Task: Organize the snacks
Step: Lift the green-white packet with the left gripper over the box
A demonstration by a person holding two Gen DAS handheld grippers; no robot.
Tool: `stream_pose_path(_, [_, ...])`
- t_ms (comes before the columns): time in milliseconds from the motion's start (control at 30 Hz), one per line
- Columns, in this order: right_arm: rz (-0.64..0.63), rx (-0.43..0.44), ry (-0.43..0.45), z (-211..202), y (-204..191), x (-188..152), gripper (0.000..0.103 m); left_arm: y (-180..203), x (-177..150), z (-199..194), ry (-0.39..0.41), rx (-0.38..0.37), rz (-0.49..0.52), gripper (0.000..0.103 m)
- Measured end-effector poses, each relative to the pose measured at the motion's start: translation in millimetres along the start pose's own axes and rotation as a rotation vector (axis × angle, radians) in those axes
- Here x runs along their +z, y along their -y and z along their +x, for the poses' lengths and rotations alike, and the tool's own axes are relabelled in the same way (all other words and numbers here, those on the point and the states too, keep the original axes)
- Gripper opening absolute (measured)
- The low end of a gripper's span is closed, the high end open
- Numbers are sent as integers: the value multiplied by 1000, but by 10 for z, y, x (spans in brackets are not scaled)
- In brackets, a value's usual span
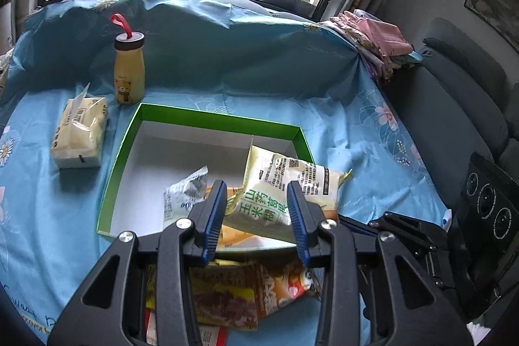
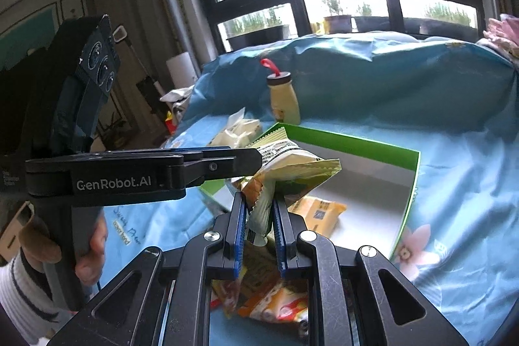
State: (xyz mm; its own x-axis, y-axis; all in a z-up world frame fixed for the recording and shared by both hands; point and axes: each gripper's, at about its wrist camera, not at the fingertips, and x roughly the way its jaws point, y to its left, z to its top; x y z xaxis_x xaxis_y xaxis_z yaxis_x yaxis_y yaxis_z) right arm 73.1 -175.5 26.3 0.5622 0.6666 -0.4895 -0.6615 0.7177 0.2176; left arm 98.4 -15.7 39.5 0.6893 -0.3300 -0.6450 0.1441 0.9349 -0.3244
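Pinching the yellow packet (image 2: 259, 216), right tool (image 2: 259, 229) shows clearest here.

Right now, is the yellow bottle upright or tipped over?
Upright: the yellow bottle stands on its base on the blue cloth, cap on top.

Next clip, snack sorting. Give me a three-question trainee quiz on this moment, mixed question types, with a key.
1. True or false: the right claw is shut on the pale yellow-green snack packet.
2. Multiple choice: the yellow bear bottle stands
A. inside the green box
B. on the blue cloth behind the green box
C. on top of the tissue pack
3. Fill in: the left claw is ____, gripping nothing.

Key
1. True. Its pads pinch the packet's lower end over the green box.
2. B; upright beside the tissue pack.
3. open
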Motion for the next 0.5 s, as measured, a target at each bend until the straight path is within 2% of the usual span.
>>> stream_pose_path(233, [35, 6, -17, 211, 204, 147, 18, -80, 177, 251, -31, 6, -18, 37])
stream_pose_path(500, [86, 20, -85, 550, 461, 126, 18, -234, 171, 622, -98, 22, -56, 37])
